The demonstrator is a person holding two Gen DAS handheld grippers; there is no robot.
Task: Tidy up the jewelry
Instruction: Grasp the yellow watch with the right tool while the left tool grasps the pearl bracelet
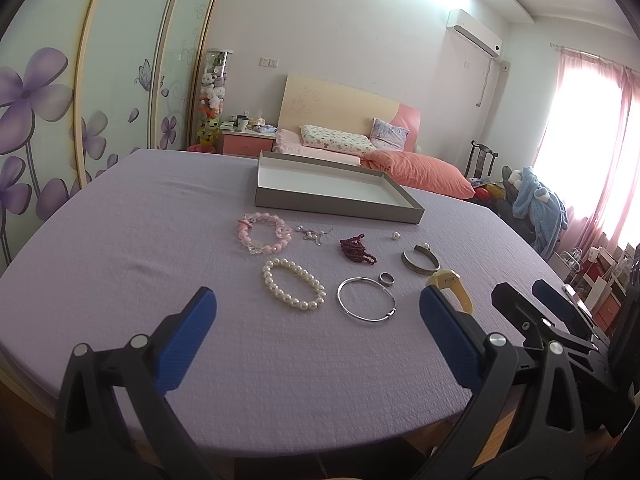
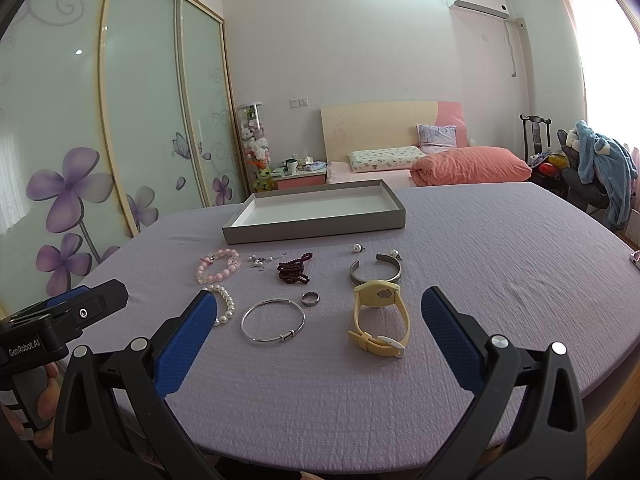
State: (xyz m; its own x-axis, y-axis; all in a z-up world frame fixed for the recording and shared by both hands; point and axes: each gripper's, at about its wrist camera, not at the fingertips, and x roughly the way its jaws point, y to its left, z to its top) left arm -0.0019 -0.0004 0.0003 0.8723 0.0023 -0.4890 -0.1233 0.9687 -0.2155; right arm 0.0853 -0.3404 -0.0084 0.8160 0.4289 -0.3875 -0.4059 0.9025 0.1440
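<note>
Jewelry lies spread on a purple table cloth (image 1: 140, 240): a pink bead bracelet (image 1: 262, 233), a white pearl bracelet (image 1: 294, 285), a thin silver bangle (image 2: 273, 320), a dark red bead strand (image 2: 295, 268), a small ring (image 2: 310, 299), a grey cuff (image 2: 375, 270), earrings (image 2: 264, 261) and a yellow watch (image 2: 379, 322). Behind them stands a shallow grey tray (image 2: 316, 227) with nothing in it. My left gripper (image 1: 318, 316) hovers open near the pearl bracelet and bangle. My right gripper (image 2: 320, 316) is open too, with the bangle and watch lying between its fingers' lines of sight.
A phone (image 2: 635, 259) lies at the table's right edge. Beyond the table are a bed (image 2: 420, 164) with pillows, a nightstand (image 2: 300, 178), a wardrobe with flower-printed doors (image 2: 120, 140) on the left, and a chair (image 2: 600, 168) with clothes on the right.
</note>
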